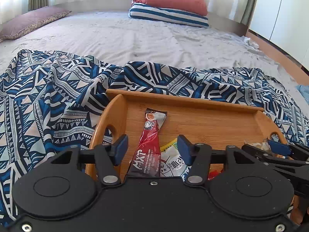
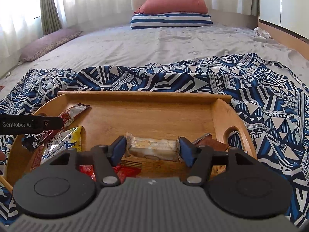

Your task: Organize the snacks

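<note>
Both my grippers sit over the wooden tray (image 2: 146, 98): left gripper (image 1: 152, 148) spread around the red sachet (image 1: 148, 145) (not pinching), right gripper (image 2: 152, 147) spread around a clear-wrapped biscuit pack (image 2: 153, 147).

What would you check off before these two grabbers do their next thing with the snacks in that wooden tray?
1. Left gripper free of the red stick packet: ok, fingers apart, packet lying on the wooden tray.
2. Right gripper let go of the clear-wrapped biscuit pack: cannot tell, pads sit at its ends.
3. Snacks inside the tray: ok.
4. Tray flat on the patterned cloth: ok.
5. Grippers clear of each other: ok.
</note>
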A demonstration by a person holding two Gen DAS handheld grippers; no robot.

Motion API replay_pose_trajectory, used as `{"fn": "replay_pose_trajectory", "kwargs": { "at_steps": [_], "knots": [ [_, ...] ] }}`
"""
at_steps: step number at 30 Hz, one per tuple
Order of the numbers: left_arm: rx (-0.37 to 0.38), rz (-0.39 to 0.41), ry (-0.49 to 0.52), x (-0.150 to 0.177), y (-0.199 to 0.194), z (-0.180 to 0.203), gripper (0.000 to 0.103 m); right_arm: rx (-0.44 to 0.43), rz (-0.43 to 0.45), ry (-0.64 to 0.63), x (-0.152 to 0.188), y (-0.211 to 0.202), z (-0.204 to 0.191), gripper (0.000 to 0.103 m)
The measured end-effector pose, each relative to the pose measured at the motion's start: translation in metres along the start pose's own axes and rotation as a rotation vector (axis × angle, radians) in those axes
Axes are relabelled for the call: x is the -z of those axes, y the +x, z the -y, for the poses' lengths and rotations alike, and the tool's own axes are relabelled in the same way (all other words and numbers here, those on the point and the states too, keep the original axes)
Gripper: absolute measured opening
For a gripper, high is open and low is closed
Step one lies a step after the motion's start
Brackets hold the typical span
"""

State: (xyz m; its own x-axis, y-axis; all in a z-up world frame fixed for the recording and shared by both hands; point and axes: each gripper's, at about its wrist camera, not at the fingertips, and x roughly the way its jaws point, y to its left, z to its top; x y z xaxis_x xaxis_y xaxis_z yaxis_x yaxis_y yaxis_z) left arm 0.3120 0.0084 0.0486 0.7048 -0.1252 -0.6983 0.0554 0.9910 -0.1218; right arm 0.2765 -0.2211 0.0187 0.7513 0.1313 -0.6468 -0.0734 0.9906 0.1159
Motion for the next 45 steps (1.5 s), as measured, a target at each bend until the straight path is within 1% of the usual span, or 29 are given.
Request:
{"fn": "replay_pose_trajectory", "kwargs": {
  "at_steps": [1, 4, 7, 9, 11, 15, 18, 20, 22, 27, 31, 37, 42, 45],
  "knots": [
    [0.005, 0.004, 0.0, 0.0, -0.004, 0.0, 0.058, 0.003, 0.005, -0.001, -0.001, -0.003, 0.0, 0.077],
    [0.012, 0.019, 0.014, 0.002, -0.015, 0.001, 0.064, 0.002, 0.025, 0.001, -0.003, -0.013, 0.0, 0.083],
    [0.011, 0.037, 0.033, 0.004, -0.027, 0.003, 0.073, 0.0, 0.044, 0.0, -0.005, -0.024, 0.0, 0.088],
    [0.014, 0.046, 0.039, 0.006, -0.034, 0.004, 0.081, 0.003, 0.056, -0.005, -0.005, -0.031, 0.0, 0.089],
    [0.02, 0.051, 0.037, 0.007, -0.041, 0.003, 0.083, 0.005, 0.066, -0.008, -0.006, -0.037, -0.001, 0.091],
    [0.012, 0.06, 0.034, 0.01, -0.053, 0.002, 0.091, 0.008, 0.083, -0.013, -0.007, -0.049, -0.001, 0.093],
    [0.0, 0.069, 0.041, 0.013, -0.062, 0.001, 0.098, 0.012, 0.098, -0.015, -0.007, -0.057, -0.002, 0.098],
    [-0.001, 0.079, 0.045, 0.015, -0.069, 0.0, 0.099, 0.009, 0.104, -0.015, -0.005, -0.063, -0.002, 0.102],
    [-0.001, 0.082, 0.048, 0.017, -0.075, 0.0, 0.1, 0.007, 0.108, -0.02, -0.003, -0.069, -0.003, 0.103],
    [0.002, 0.079, 0.046, 0.026, -0.091, -0.003, 0.1, 0.007, 0.124, -0.04, 0.004, -0.086, -0.005, 0.103],
    [0.007, 0.088, 0.038, 0.034, -0.11, -0.004, 0.1, -0.007, 0.129, -0.027, 0.009, -0.098, -0.005, 0.103],
    [0.023, 0.096, 0.046, 0.047, -0.138, -0.003, 0.101, 0.005, 0.143, -0.031, 0.018, -0.117, -0.006, 0.103],
    [0.024, 0.124, 0.055, 0.061, -0.159, 0.001, 0.102, 0.0, 0.16, -0.025, 0.027, -0.134, -0.006, 0.103],
    [0.023, 0.127, 0.061, 0.069, -0.168, 0.002, 0.102, 0.01, 0.172, -0.027, 0.034, -0.143, -0.008, 0.103]
  ]
}}
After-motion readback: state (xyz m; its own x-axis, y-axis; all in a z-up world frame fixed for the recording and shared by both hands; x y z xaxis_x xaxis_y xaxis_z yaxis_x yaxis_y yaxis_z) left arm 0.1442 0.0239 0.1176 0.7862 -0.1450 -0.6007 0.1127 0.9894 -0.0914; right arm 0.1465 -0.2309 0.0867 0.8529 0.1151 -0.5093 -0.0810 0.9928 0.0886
